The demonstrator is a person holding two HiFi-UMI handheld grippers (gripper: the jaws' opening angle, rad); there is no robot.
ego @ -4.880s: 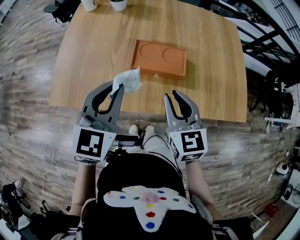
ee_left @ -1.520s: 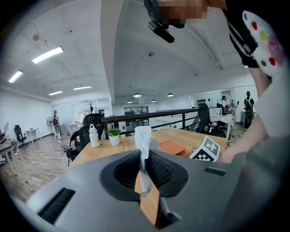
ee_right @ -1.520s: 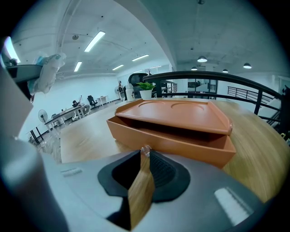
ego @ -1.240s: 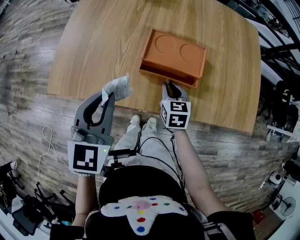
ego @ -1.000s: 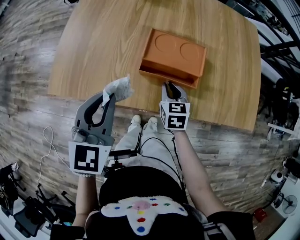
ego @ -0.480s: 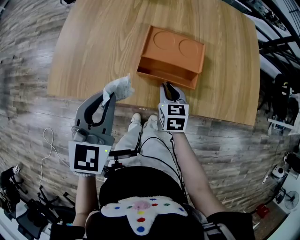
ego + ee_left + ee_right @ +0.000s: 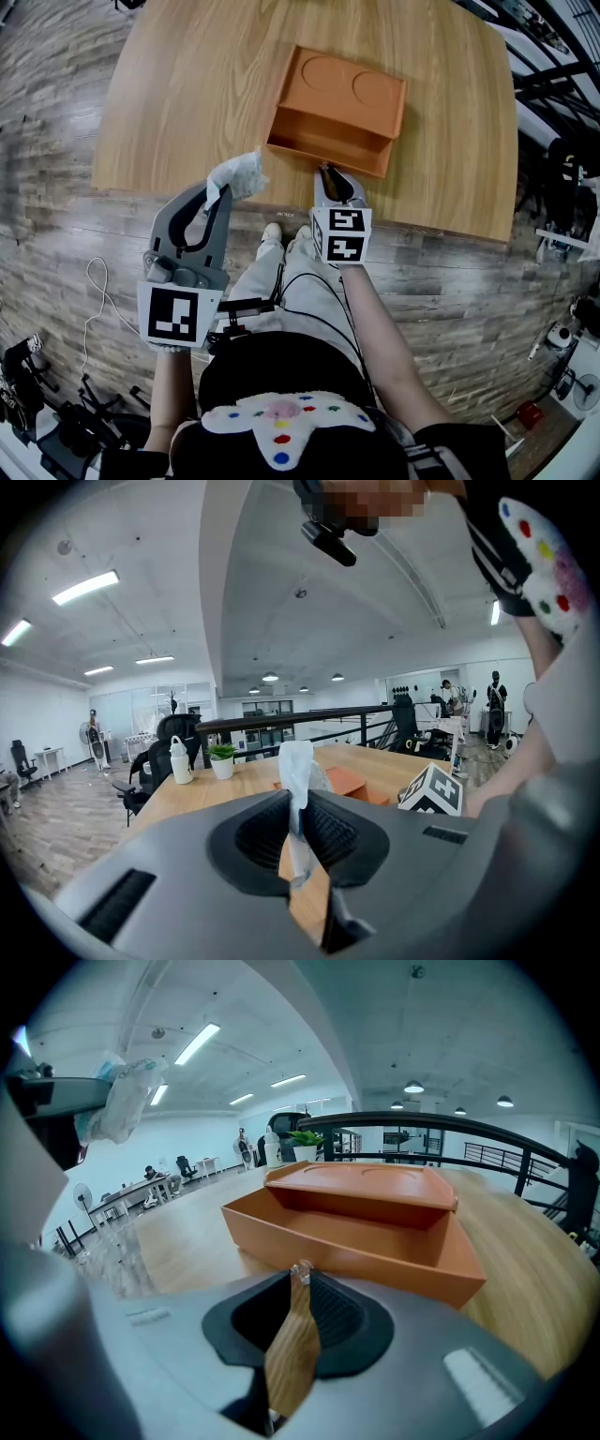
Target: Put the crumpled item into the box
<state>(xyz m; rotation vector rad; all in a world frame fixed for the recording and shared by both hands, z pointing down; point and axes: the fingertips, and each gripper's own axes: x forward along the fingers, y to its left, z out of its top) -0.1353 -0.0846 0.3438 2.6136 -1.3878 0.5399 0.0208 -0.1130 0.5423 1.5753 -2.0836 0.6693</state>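
The left gripper (image 7: 217, 193) has its fingers squeezed tight on the crumpled item (image 7: 238, 174). The item is white and thin, like a tissue. Its top sticks up past the fingertips. It hangs in the air over the near edge of the counter (image 7: 187, 84). It is to the left of the box (image 7: 349, 89) and does not touch it. It is not in the box.

The box is orange and sits on the wooden counter. Its top has two round dents. A drawer (image 7: 328, 139) is slid out of the box toward the person, so you can look down into it.

The right gripper (image 7: 329, 175) is low, at the front wall of the drawer, near the middle of that wall. Its fingers are pinched together on a small shiny knob (image 7: 300, 1268) right at their tips. The knob sits against the drawer's front wall.

The two grippers are side by side with a gap between them. From the right gripper view, the left gripper and its white item are up high on the left, well above the drawer.

At the far end of the counter stand a white bottle (image 7: 178, 759) and a little green plant (image 7: 222, 757) in a white pot, close to each other. They are well apart from the box.
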